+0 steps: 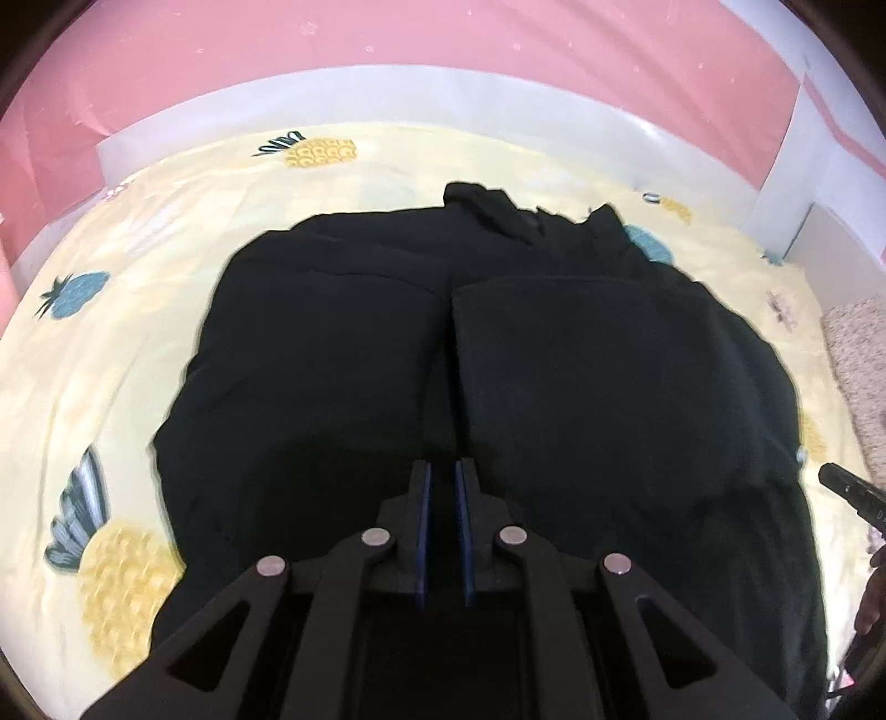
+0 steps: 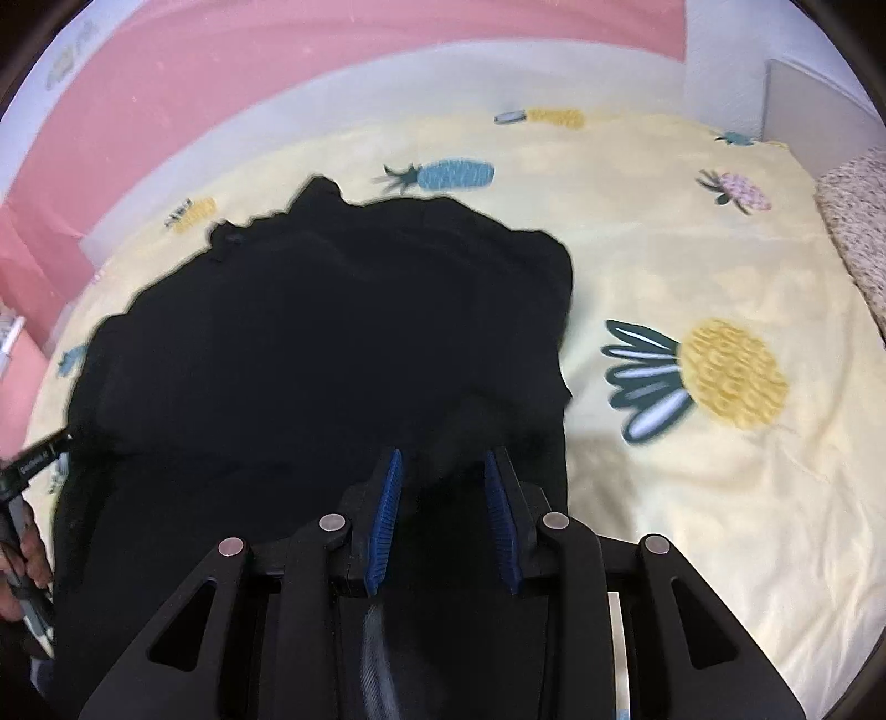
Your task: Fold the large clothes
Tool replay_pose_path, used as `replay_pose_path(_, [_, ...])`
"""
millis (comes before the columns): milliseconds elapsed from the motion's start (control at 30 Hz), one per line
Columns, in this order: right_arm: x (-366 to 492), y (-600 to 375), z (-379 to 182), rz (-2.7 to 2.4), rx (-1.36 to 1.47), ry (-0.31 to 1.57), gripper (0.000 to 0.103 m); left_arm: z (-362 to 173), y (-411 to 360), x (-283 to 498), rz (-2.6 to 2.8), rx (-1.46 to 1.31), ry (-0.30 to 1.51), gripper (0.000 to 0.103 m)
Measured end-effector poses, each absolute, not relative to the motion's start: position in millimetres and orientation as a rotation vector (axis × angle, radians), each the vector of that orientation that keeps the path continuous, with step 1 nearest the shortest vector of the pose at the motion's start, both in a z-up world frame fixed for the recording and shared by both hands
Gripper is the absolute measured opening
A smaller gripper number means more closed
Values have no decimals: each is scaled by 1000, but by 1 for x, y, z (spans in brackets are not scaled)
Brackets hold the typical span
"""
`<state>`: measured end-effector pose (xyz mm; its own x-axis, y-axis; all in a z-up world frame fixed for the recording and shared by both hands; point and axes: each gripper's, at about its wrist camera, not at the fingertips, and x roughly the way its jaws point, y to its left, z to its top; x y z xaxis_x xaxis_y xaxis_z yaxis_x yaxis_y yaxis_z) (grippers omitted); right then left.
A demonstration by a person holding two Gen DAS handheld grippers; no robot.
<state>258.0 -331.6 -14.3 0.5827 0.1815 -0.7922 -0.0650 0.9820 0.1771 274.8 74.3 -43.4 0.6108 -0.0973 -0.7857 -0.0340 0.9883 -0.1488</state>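
A large black fabric garment [image 1: 343,354] lies on the pineapple-print yellow bedsheet [image 2: 692,255]; the left claw [image 1: 441,471] is nearly closed, its grip unclear, and the right claw [image 2: 440,459] gapes over the cloth.

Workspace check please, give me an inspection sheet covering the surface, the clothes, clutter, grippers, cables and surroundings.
Surface: bed sheet, pale yellow with a pineapple print, wrinkled.
Job's things: black garment spread on the sheet, side panels folded in, meeting along a centre seam.
Clutter: speckled blanket at the bed's far right.
Grippers: left gripper jaws nearly closed, grip unclear; right gripper jaws apart over the garment.
Cables: nothing seen.
Surroundings: pink wall, white bed frame.
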Motion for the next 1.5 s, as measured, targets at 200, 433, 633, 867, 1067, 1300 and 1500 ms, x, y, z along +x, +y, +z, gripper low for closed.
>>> replay_pose_path(200, [179, -323, 22, 171, 150, 870, 33, -10, 73, 199, -50, -174, 887, 12])
replay_pose_path(433, [104, -307, 51, 212, 139, 805, 39, 19, 67, 122, -61, -166, 862, 19])
replay_pose_path(633, [51, -292, 59, 245, 113, 789, 40, 33, 61, 69, -81, -143, 840, 22])
replay_pose_path(867, [8, -283, 59, 260, 112, 805, 40, 38, 50, 29, -108, -112, 837, 24])
replay_pose_path(1067, [-10, -286, 54, 254, 120, 810, 40, 43, 46, 8, -120, -94, 837, 24])
replay_pose_path(1300, [-23, -296, 49, 245, 156, 815, 52, 43, 50, -8, -88, -65, 844, 28])
replay_pose_path(1500, [-25, -305, 44, 238, 180, 826, 52, 42, 56, -14, -65, -68, 844, 35])
